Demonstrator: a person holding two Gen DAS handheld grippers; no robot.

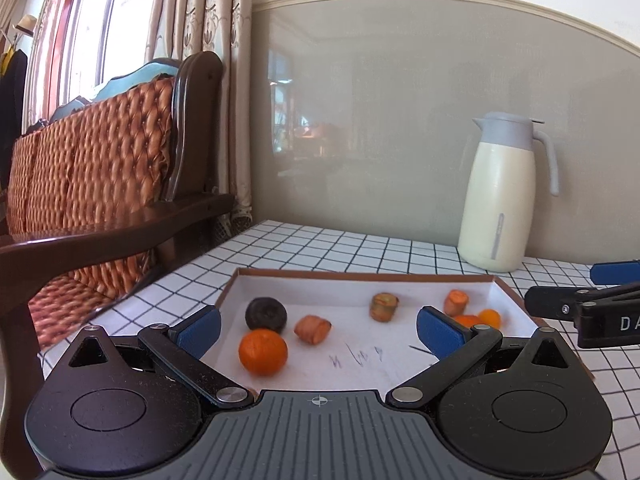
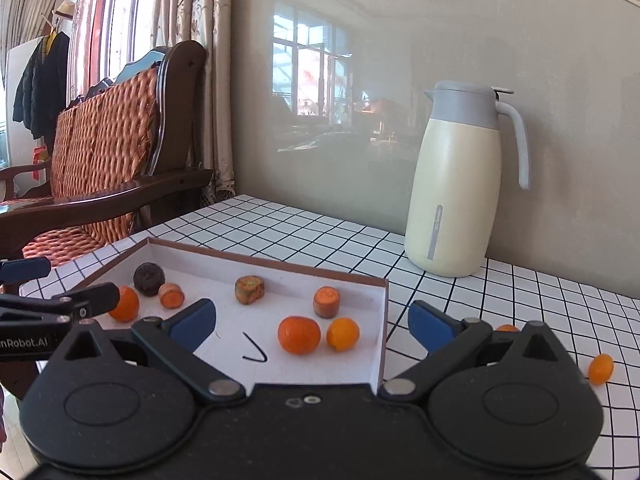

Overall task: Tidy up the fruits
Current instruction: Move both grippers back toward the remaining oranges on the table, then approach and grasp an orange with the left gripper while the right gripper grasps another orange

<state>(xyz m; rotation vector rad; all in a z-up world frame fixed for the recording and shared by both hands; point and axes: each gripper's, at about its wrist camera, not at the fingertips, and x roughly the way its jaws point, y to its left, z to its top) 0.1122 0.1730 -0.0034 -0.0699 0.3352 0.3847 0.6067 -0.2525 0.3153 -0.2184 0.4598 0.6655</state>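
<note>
Fruits [image 2: 299,335] in tray [image 2: 382,320], jug [image 2: 454,184] behind.

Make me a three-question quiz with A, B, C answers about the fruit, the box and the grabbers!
1. Where is the jug?
A in the box
B on the table by the wall
C on the chair

2. What colour is the roundest fruit at the box's far left corner?
A dark brown
B green
C yellow

3. How are the right gripper's fingers?
A open, empty
B shut on an orange
C shut on the jug

Answers: 1 B, it stands on the checked cloth. 2 A, nearly black. 3 A, the blue pads are wide apart.
</note>
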